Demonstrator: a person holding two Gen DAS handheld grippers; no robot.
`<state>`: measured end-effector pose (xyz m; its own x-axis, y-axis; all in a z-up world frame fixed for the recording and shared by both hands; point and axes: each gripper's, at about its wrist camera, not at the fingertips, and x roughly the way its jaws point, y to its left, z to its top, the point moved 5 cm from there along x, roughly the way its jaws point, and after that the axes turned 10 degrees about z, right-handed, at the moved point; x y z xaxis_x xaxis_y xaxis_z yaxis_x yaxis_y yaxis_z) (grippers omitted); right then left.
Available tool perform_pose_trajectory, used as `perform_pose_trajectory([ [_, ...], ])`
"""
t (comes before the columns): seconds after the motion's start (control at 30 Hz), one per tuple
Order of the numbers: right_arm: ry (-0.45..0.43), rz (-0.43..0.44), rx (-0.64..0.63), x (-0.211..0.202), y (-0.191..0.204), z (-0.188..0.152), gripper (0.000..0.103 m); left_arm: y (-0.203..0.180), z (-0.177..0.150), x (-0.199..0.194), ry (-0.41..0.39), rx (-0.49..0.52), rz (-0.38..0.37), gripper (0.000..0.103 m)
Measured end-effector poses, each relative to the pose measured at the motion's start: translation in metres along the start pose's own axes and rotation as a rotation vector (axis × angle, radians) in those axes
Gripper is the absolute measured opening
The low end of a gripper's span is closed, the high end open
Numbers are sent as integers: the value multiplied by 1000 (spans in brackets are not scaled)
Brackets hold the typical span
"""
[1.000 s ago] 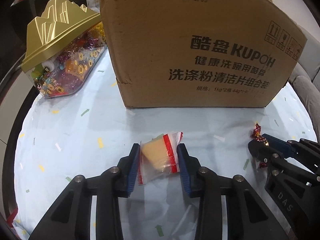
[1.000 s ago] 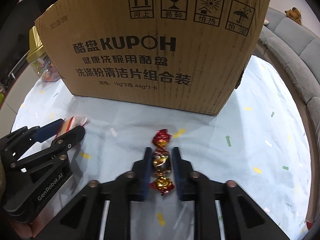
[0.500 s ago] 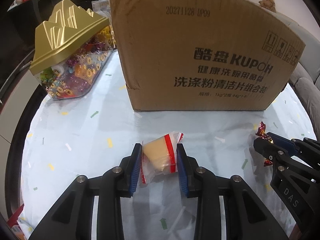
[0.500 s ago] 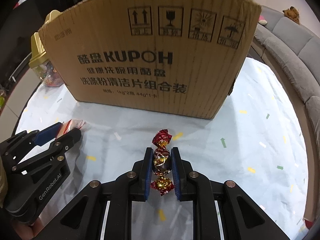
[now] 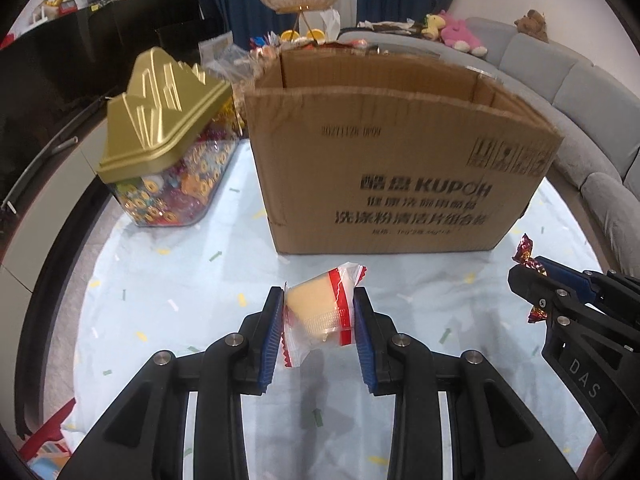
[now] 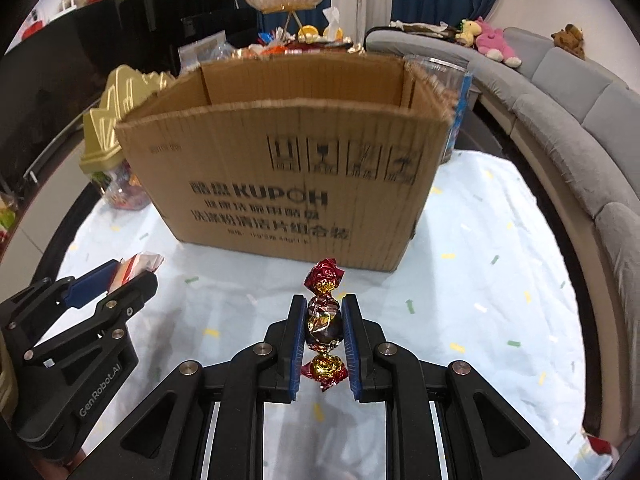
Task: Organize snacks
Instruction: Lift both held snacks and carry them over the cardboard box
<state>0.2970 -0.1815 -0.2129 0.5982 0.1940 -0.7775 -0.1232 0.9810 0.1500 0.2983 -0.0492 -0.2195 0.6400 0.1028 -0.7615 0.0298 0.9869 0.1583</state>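
Cardboard box (image 5: pixel 400 168) print is blurred; left tongs (image 5: pixel 319 320) pinch a clear-wrapped yellow cake (image 5: pixel 320 308), right tongs (image 6: pixel 324 334) a red-gold foil candy (image 6: pixel 323 322).

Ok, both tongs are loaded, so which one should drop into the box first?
Right, probably, by a slim margin. Its candy faces the box opening squarely; the left tongs' cake faces the box's left corner.
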Motion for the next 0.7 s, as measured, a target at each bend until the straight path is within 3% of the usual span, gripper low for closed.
perform_pose_trajectory([
  [0.7, -107, 8, 3, -60, 11, 24, 19, 7, 29, -58, -61, -12, -2, 33],
])
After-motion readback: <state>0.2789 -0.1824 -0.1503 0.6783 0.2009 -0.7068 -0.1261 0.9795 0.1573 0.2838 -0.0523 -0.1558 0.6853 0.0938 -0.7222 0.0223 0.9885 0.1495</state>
